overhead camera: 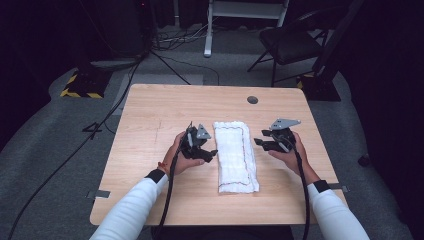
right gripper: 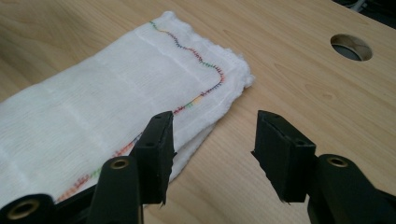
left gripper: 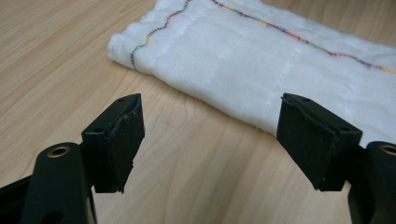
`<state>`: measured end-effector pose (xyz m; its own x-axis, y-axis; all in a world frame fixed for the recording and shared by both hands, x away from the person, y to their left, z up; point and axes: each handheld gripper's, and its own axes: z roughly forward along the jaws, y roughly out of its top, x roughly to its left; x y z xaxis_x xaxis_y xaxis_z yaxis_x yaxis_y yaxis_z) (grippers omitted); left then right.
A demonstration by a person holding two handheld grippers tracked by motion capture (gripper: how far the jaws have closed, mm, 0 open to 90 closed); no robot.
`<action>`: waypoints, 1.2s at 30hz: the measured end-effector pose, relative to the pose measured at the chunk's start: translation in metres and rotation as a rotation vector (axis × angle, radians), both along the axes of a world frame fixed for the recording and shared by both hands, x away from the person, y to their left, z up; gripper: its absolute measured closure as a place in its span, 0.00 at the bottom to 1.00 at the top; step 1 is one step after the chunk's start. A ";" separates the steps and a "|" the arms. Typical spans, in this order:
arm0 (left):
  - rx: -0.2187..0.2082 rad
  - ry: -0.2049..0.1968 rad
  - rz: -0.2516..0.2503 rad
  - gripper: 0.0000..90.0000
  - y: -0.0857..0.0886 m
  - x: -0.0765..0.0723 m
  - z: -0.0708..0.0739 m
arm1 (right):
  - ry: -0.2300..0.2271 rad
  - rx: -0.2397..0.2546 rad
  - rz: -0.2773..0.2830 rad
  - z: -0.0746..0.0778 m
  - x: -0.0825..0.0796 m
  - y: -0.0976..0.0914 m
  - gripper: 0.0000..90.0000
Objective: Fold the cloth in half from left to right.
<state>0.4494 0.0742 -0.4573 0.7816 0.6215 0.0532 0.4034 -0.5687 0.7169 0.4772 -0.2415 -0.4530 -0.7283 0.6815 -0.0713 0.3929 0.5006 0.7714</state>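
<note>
Both grippers, left (overhead camera: pixel 212 151) and right (overhead camera: pixel 257 142), gape empty beside folded cloth (overhead camera: pixel 236 156) on wooden table (overhead camera: pixel 165 107); grey carpet (overhead camera: pixel 55 135).

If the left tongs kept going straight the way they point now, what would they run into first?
Most likely the folded white cloth. The left tongs stand open with nothing between them, aimed over a short stretch of bare wooden table at the cloth's near edge. If they angle downward, they may touch the table first; depth is hard to judge.

- Grippers: two, left (overhead camera: pixel 209 152) and right (overhead camera: pixel 261 143).
- Cloth (overhead camera: pixel 236 155): one, folded.
- Table (overhead camera: pixel 165 107): one.
- Hole (overhead camera: pixel 252 100) in the tabletop: one.
- Chair (overhead camera: pixel 290 42): one, beyond the table.
</note>
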 end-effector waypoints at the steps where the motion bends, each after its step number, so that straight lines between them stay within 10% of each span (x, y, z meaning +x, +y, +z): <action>1: 0.006 -0.001 0.004 0.26 -0.003 0.004 -0.001 | 0.001 0.008 -0.005 0.000 0.004 0.001 0.53; 17: -0.037 0.043 0.148 0.31 -0.023 0.072 -0.019 | 0.023 -0.028 -0.062 -0.009 0.053 0.039 0.54; 36: -0.029 0.110 0.233 0.27 -0.025 0.101 -0.034 | 0.081 -0.071 -0.113 -0.027 0.080 0.059 0.53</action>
